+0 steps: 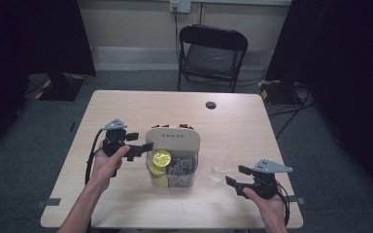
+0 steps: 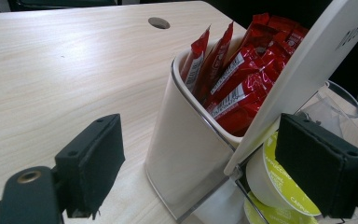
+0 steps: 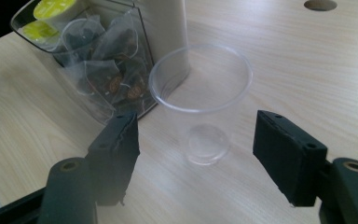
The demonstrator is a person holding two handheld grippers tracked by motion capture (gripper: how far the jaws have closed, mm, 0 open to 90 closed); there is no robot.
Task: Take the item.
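R gripper [image 3: 196, 154] jaws apart w/ clear cup [image 3: 201, 100] at 12; light cup may tip. L gripper [image 2: 214, 168] apart beside organiser [image 2: 186, 158]

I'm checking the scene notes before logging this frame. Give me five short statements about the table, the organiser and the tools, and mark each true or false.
1. The clear plastic cup stands upright and empty on the table. True.
2. The right tool is clamped on the cup. False: its jaws stand open, apart from the cup.
3. Red sachets stand in the white organiser. True.
4. The yellow-lidded capsules lie loose on the table. False: they sit in the organiser's clear front compartment.
5. The left tool holds a tea bag. False: its jaws are open beside the organiser, holding nothing.
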